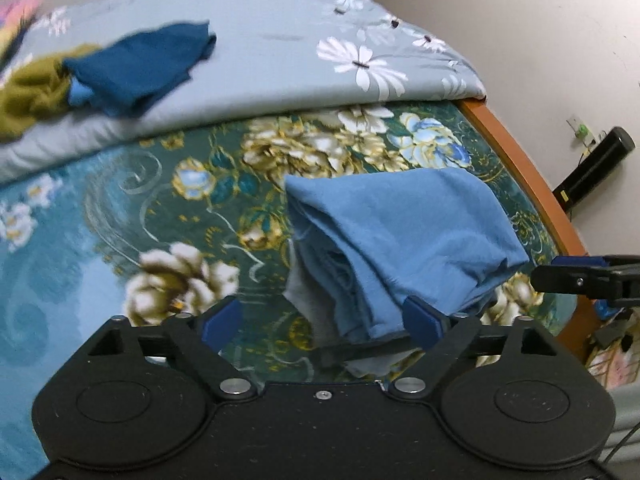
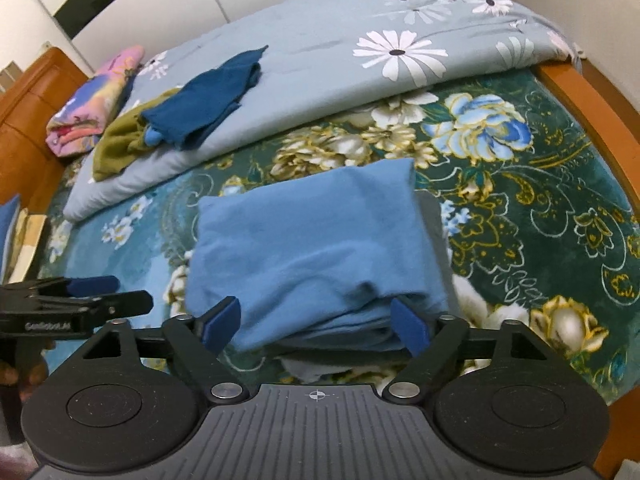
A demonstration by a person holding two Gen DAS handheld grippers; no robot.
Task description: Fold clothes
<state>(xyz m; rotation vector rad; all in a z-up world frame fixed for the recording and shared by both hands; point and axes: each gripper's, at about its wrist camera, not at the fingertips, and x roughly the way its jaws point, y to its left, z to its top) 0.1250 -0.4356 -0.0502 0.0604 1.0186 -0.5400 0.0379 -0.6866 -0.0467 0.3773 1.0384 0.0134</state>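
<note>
A light blue knit garment (image 2: 308, 248), already folded into a soft, thick rectangle, is seen lying on the green floral plush blanket (image 2: 540, 208). The fold appears finished. Both the left gripper (image 1: 320, 320) and right gripper (image 2: 316, 320) are held wide open at its near edge, apparently grasping nothing. Next, a crumpled dark blue garment (image 2: 208, 100) on the daisy-print quilt (image 2: 320, 28) would need fetching.

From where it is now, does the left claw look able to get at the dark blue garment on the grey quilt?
Probably yes. The left claw is open beside the light blue shirt, and nothing stands between it and the dark blue garment farther back on the quilt.
</note>
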